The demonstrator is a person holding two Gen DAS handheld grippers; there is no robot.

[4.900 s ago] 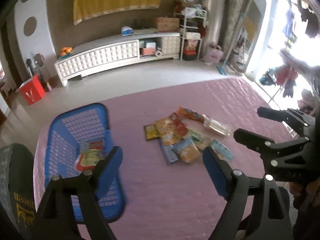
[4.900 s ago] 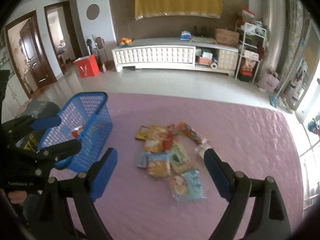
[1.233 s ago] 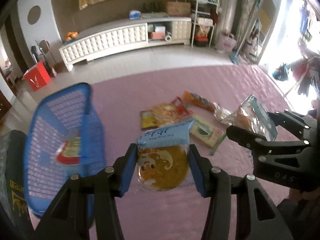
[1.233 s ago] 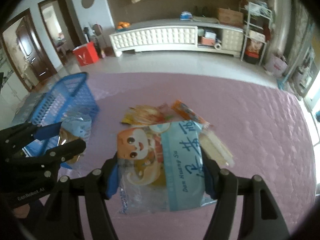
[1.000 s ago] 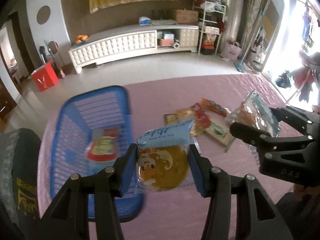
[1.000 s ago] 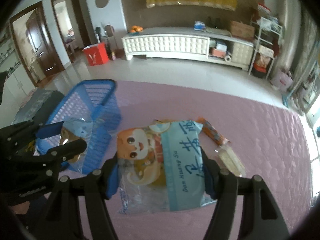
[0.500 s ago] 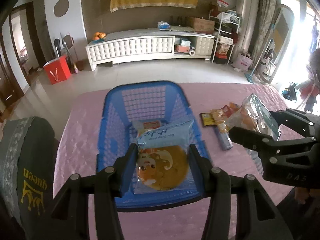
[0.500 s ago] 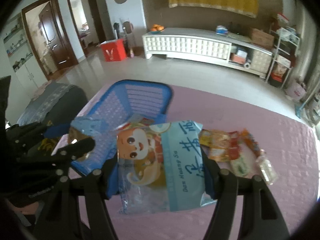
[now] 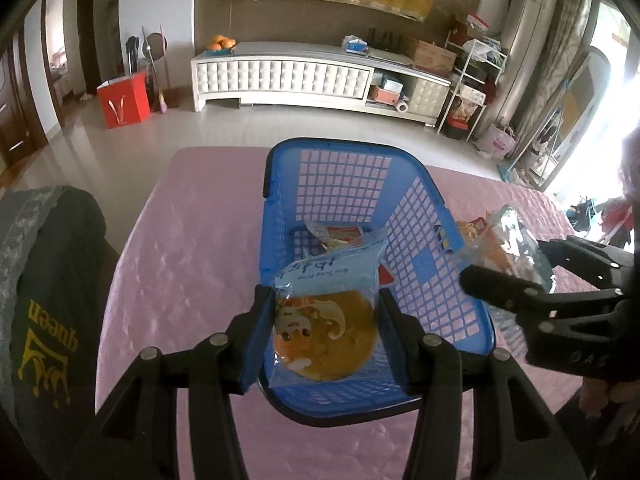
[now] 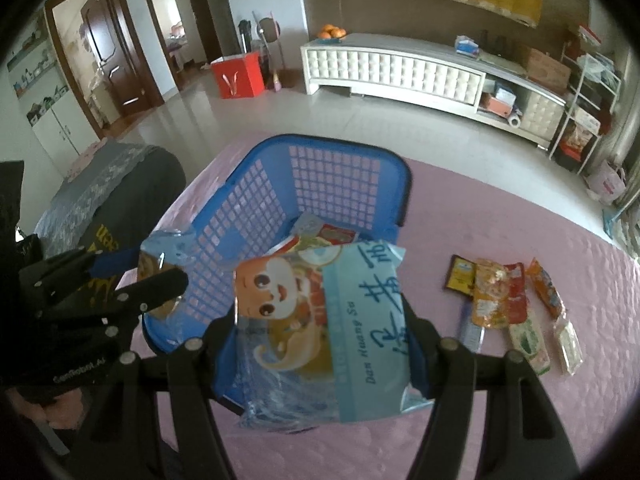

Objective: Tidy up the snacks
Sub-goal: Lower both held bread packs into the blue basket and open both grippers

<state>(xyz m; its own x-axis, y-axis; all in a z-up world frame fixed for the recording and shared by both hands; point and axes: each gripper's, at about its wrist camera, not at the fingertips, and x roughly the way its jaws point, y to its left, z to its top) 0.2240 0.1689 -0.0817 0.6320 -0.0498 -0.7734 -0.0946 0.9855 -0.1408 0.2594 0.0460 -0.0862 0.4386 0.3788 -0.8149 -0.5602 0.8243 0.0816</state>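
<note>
Snack packets held over the blue basket (image 9: 404,216) number two. The left tool (image 9: 326,330) pinches a clear packet with a round orange cake (image 9: 326,328) above the basket's near rim, and the right tool (image 10: 320,344) pinches a larger light-blue cartoon packet (image 10: 324,320) just above the basket's near wall. That packet hides much of the basket floor, where one red and white packet (image 10: 332,236) shows only in part. Loose snacks (image 10: 508,304) lie on the pink quilted surface (image 10: 500,420) to the right of the basket, well apart from it: about six, though they overlap and the small ones are hard to separate. A dark cloth with yellow lettering (image 9: 44,332) is cut off at the left edge.
</note>
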